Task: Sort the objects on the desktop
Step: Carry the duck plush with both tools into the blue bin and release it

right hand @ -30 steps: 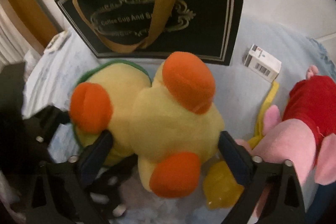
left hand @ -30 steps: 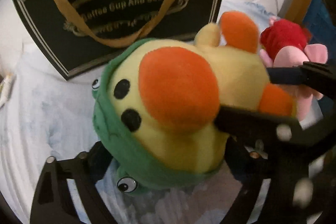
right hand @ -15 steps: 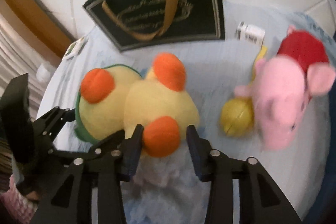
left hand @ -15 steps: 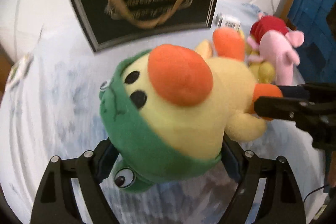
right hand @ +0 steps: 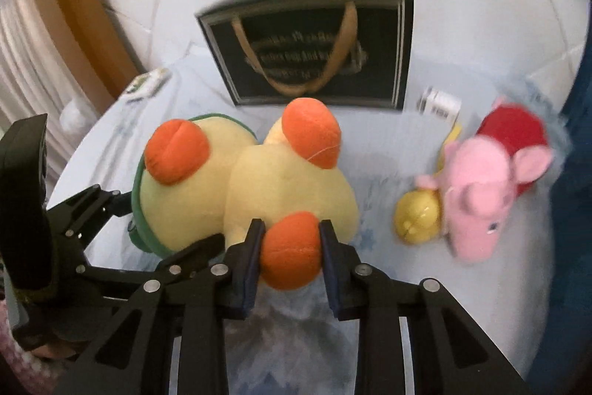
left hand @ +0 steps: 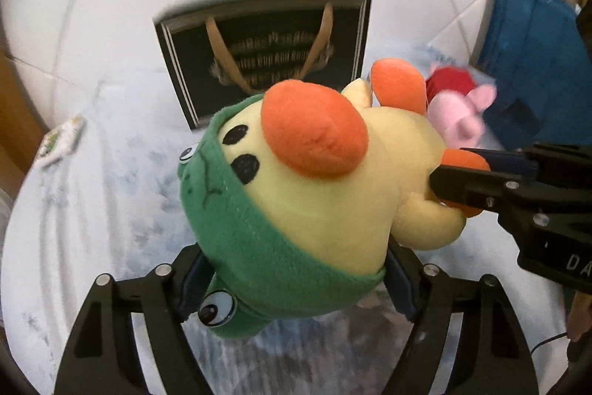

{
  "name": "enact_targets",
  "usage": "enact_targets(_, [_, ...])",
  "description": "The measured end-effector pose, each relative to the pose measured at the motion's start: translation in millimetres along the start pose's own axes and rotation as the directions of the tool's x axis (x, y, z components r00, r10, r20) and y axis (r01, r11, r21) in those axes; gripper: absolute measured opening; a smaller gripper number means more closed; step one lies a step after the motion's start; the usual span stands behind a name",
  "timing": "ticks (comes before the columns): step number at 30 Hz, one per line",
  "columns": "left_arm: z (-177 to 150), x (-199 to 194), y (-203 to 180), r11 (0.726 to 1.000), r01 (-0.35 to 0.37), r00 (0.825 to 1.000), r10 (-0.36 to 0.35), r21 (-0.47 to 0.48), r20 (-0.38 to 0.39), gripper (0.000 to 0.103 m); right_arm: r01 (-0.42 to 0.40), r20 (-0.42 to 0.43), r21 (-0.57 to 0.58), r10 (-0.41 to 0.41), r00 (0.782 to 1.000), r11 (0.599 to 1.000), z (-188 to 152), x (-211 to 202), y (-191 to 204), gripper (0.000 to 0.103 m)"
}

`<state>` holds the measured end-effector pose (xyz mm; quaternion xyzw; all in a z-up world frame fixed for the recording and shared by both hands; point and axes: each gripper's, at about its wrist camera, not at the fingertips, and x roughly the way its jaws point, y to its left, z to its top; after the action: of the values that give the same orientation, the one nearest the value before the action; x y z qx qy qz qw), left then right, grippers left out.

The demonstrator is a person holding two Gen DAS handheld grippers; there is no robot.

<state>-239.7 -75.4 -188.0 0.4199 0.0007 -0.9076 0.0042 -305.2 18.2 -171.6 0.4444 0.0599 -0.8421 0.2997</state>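
A yellow duck plush (left hand: 314, 202) with an orange beak and a green frog hood hangs above the pale blue cloth. My left gripper (left hand: 292, 269) has the hooded head between its pads; the jaws are closing and press into the hood. The right gripper (right hand: 290, 228) is shut on the duck's orange foot (right hand: 290, 258). Seen in the left wrist view, the right gripper (left hand: 455, 165) reaches in from the right side. In the right wrist view the duck plush (right hand: 288, 180) shows its back, with a left gripper finger (right hand: 96, 202) beside its head.
A black gift bag (right hand: 314, 54) with gold handles stands at the back. A pink pig plush (right hand: 484, 195) in red, a yellow round toy (right hand: 418, 217) and a small white box (right hand: 440, 102) lie to the right. A blue crate (left hand: 529, 73) stands far right, a small packet (left hand: 61, 139) left.
Both grippers have risen and drawn back from the bag, carrying the duck. The right jaws went from wide around the body to shut on the orange foot. The left jaws narrowed on the head.
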Motion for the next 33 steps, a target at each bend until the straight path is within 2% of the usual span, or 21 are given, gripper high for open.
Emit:
enact_targets(5, [10, -69, -12, 0.999, 0.032, 0.992, -0.034, 0.014, 0.118, 0.079, 0.048, 0.119, -0.029, -0.044, 0.992, 0.998, -1, -77, 21, 0.029])
enact_targets(8, [15, -112, -26, 0.997, 0.070, 0.979, -0.077, 0.043, 0.190, 0.079, 0.093, 0.184, -0.019, -0.088, 0.979, 0.995, -6, -126, 32, 0.029])
enact_targets(12, [18, -163, -50, 0.987, 0.123, 0.951, -0.147, 0.102, 0.271, 0.079, 0.158, 0.261, 0.009, -0.155, 0.953, 0.987, -22, -191, 43, 0.029])
enact_targets(15, [20, -198, -71, 0.974, 0.167, 0.923, -0.210, 0.156, 0.321, 0.079, 0.208, 0.310, 0.054, -0.214, 0.926, 0.977, -35, -237, 48, 0.029])
enact_targets(20, [26, -244, -114, 0.932, 0.252, 0.863, -0.339, 0.260, 0.376, 0.079, 0.312, 0.382, 0.130, -0.337, 0.860, 0.941, -62, -312, 52, 0.029])
enact_targets(24, [34, -273, -163, 0.883, 0.304, 0.809, -0.437, 0.357, 0.392, 0.079, 0.390, 0.414, 0.207, -0.441, 0.796, 0.897, -86, -367, 42, 0.029])
enact_targets(26, [39, -283, -189, 0.855, 0.331, 0.785, -0.484, 0.400, 0.385, 0.079, 0.430, 0.422, 0.255, -0.500, 0.757, 0.866, -99, -395, 32, 0.029])
enact_targets(27, [43, -287, -205, 0.838, 0.346, 0.775, -0.509, 0.422, 0.375, 0.079, 0.441, 0.423, 0.271, -0.517, 0.744, 0.856, -104, -405, 27, 0.029])
enact_targets(30, [52, -296, -247, 0.795, 0.384, 0.749, -0.565, 0.469, 0.345, 0.079, 0.480, 0.414, 0.331, -0.582, 0.699, 0.812, -122, -442, 8, 0.029])
enact_targets(33, [58, -310, -301, 0.756, 0.402, 0.735, -0.603, 0.517, 0.310, 0.079, 0.515, 0.400, 0.380, -0.639, 0.657, 0.768, -135, -465, -19, 0.030])
